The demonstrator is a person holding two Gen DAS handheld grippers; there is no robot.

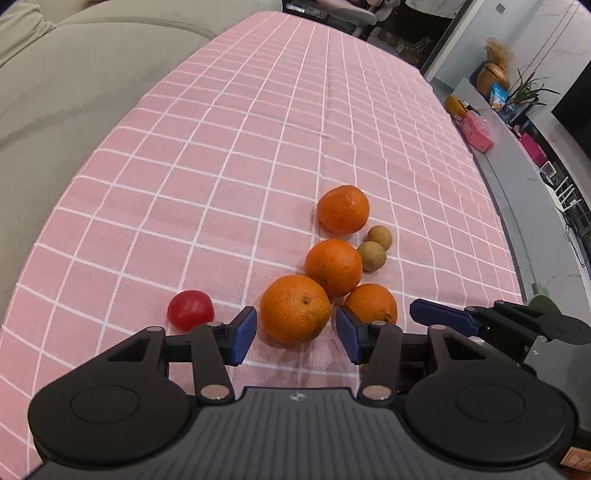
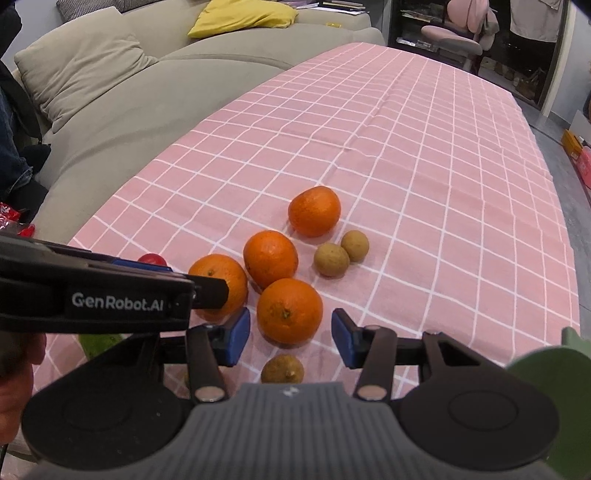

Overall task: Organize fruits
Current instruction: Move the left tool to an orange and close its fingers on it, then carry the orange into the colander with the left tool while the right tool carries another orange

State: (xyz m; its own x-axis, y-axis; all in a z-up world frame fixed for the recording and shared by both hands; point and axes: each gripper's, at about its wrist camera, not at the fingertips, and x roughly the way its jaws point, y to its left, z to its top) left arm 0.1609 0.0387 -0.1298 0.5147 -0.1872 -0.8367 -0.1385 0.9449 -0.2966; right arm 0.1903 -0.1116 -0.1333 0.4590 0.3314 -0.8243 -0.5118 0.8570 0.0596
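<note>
Pink checked cloth (image 1: 229, 155): both grippers' fingers apart, left gripper (image 1: 295, 334) and right gripper (image 2: 290, 339) each straddling an orange (image 1: 294, 308) (image 2: 289, 311) w/o touching (firm, round, prob. rolls); grip across widest part.

We list a matt woven checked cloth (image 1: 258, 147) over the surface; oranges (image 2: 289, 311) with dimpled, faintly shiny peel; a glossy smooth tomato (image 1: 190, 309); dull rough-skinned longans (image 2: 331, 259); matt plastic left gripper (image 1: 295, 334) housing; soft sofa (image 2: 110, 122) fabric.

A pink checked tablecloth (image 2: 424, 155) lies beside a grey sofa (image 2: 110, 122) bearing a yellow cushion (image 2: 243, 16).
</note>
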